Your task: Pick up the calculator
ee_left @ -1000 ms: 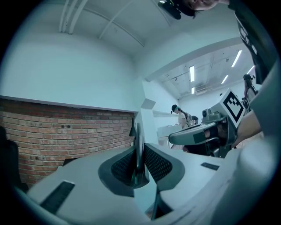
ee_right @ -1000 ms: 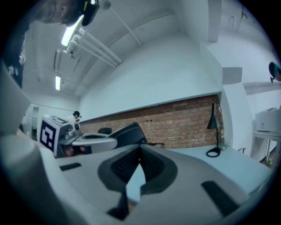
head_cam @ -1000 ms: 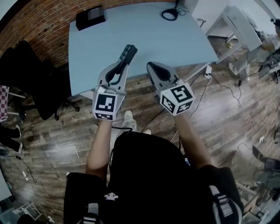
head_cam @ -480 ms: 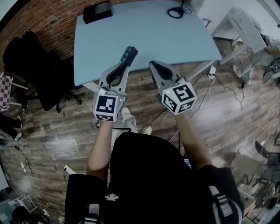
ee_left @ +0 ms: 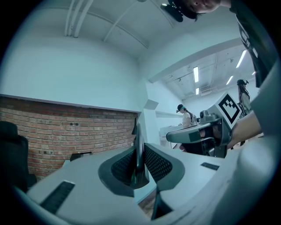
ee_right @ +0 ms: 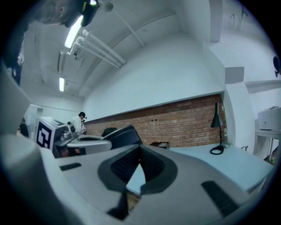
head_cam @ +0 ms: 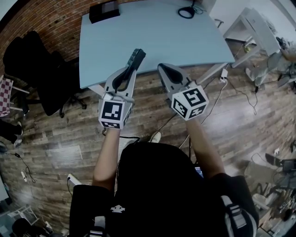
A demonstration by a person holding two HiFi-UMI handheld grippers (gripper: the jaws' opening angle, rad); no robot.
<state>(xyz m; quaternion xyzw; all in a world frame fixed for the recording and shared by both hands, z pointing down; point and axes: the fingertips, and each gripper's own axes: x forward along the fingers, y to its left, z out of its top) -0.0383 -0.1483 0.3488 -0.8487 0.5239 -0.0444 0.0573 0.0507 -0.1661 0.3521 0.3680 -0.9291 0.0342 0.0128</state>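
Brick wall [head_cam: 51,18] and wooden floor [head_cam: 240,120] frame a pale blue surface [head_cam: 152,37], which carries only a black box [head_cam: 103,11] at its far left corner and a lamp [head_cam: 186,12] at the far edge. The calculator [head_cam: 137,57] is not lying on it: the left gripper [head_cam: 129,70] is clamped on the near end, so the dark slab sticks out past the tips and hangs over the near edge of the surface. In the left gripper view it stands edge-on between the ribbed pads [ee_left: 154,163], pressed from both sides. The right gripper [head_cam: 162,70] hovers just beside it with its jaws closed together on nothing. The lift looks essentially done, so the job now is to keep it secure. Since only one end is pinched, the long free end could pivot or slip; hold the squeeze steady, keep the gripper level and avoid quick swings or wrist rolls. Keeping the right gripper apart from the slab avoids knocking it loose.
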